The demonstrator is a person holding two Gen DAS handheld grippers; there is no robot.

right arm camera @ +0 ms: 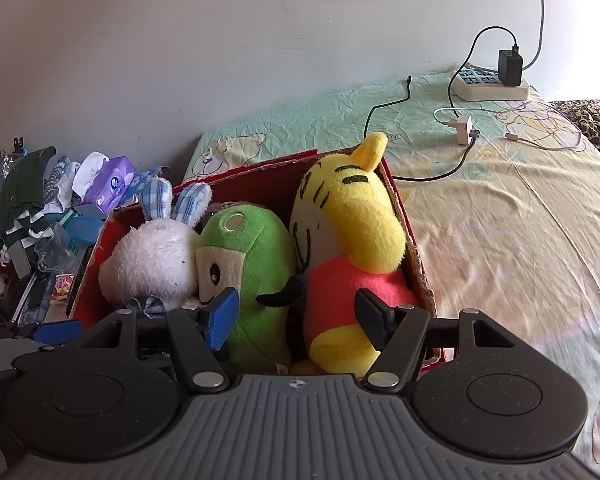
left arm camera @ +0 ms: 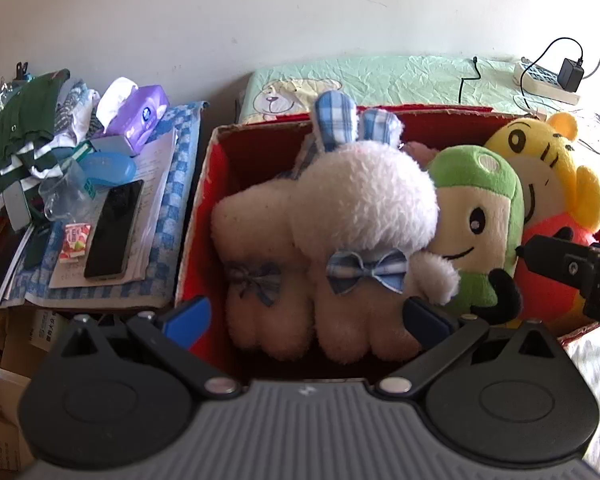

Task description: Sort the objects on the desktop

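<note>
- In the left wrist view we see a red cardboard box [left arm camera: 204,208] filling the centre of the frame, with three plush toys packed side by side inside it.
- The white plush rabbit [left arm camera: 340,216], with blue checked ears and bows, sits centre; the green plush toy [left arm camera: 480,216] leans against it, and the yellow plush tiger [left arm camera: 556,184] is at the far right.
- Our left gripper [left arm camera: 308,314] is spread wide at the bottom of the frame, holding nothing, its fingers either side of the rabbit's feet.
- In the right wrist view, our right gripper [right arm camera: 300,318] is also wide and empty, low in the frame over the green toy and tiger.
- At upper left, a purple tissue pack [left arm camera: 140,114] and black phone [left arm camera: 114,236] lie amid clutter.
- At upper right, a white power strip [right arm camera: 492,86] rests on the bedsheet [right arm camera: 500,208].
</note>
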